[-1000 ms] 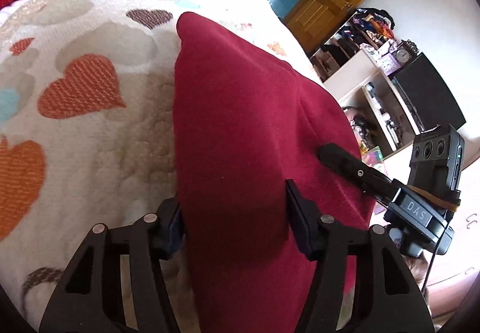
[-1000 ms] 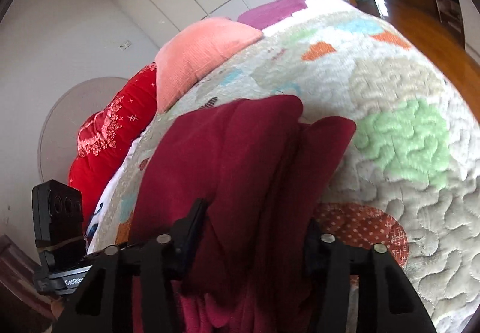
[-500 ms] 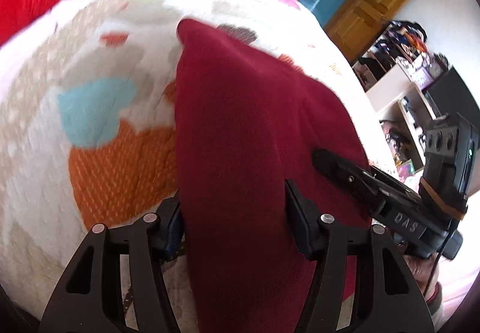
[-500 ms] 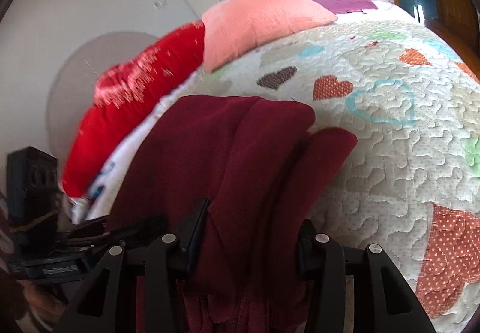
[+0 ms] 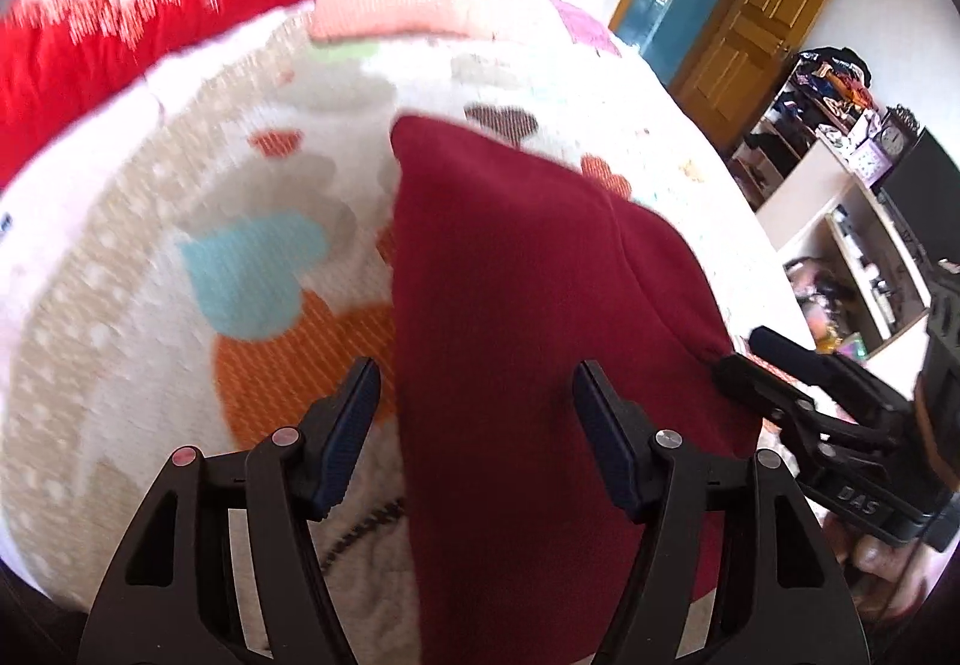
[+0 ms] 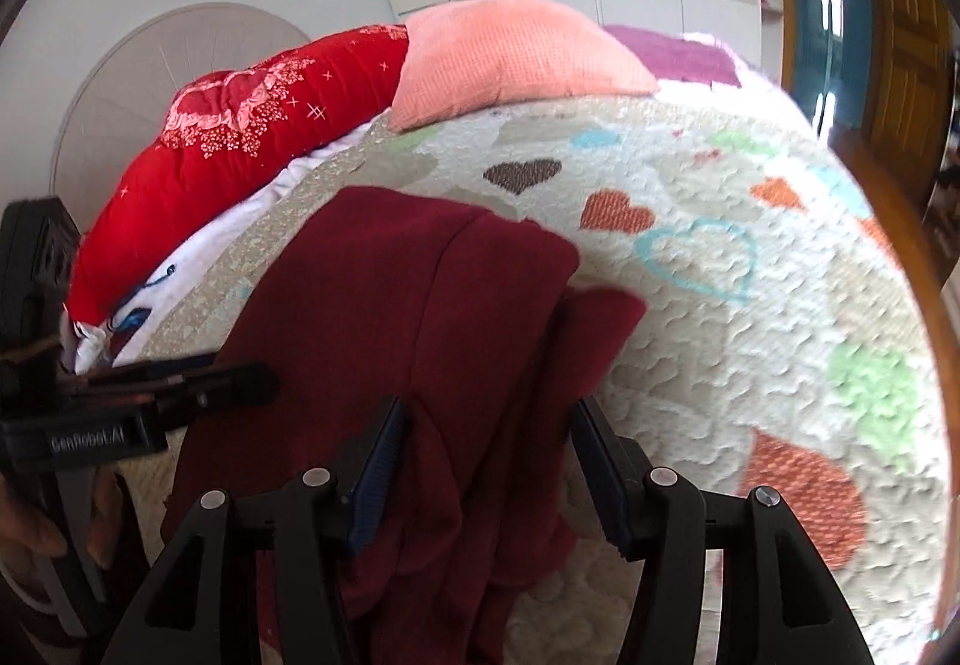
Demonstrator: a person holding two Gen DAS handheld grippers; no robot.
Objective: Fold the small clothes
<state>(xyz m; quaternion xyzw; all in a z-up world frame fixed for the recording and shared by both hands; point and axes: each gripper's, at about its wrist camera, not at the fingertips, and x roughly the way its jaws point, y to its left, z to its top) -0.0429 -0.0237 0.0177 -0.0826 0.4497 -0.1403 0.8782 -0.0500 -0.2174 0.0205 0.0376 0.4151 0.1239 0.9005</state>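
I see dark maroon folded fleece garment [image 5: 528, 341] lying flat on bed with heart-patterned quilted cover [image 5: 252, 269], toward near edge. My left gripper [image 5: 477, 425] jaws apart, straddling garment's left edge, pads clear of cloth. My right gripper [image 6: 486, 461] jaws opening, garment's bunched folds between them, not pinched. Red embroidered quilt [image 6: 240, 137] and salmon knit pillow [image 6: 510, 59] at far edge.

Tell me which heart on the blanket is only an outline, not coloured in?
The light blue heart outline, just right of the dark red garment on the quilt. The brown heart and orange heart near it are filled in solid.
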